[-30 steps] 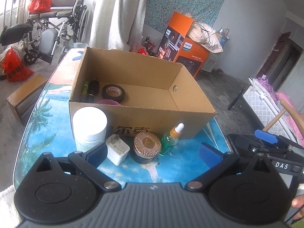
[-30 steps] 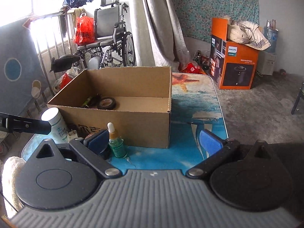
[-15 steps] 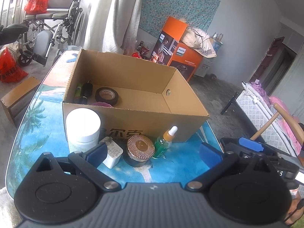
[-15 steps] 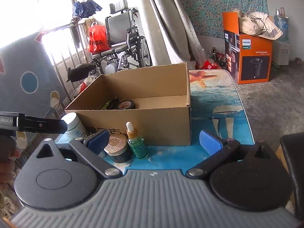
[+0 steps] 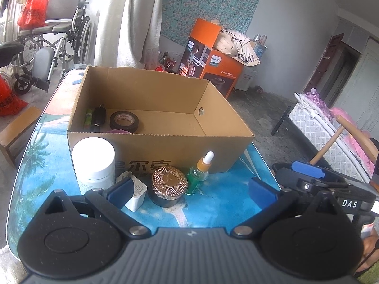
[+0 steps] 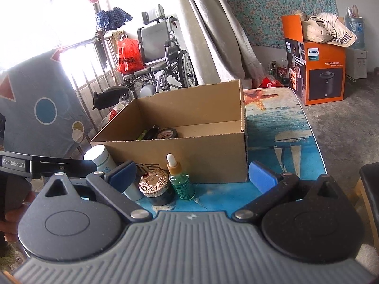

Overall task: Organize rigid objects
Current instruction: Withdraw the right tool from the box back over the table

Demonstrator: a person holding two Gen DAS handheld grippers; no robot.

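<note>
Upright dropper bottle beside carton

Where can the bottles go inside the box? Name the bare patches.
Inside the cardboard box, the floor is bare from the tape roll across to the wall with the round hole. The corner left of the tape is crowded: a green pen and a black item lie there.

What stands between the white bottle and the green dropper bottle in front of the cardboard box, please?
In the left wrist view, a white plug adapter and a copper-lidded jar stand between the white bottle and the dropper bottle, before the cardboard box.
</note>
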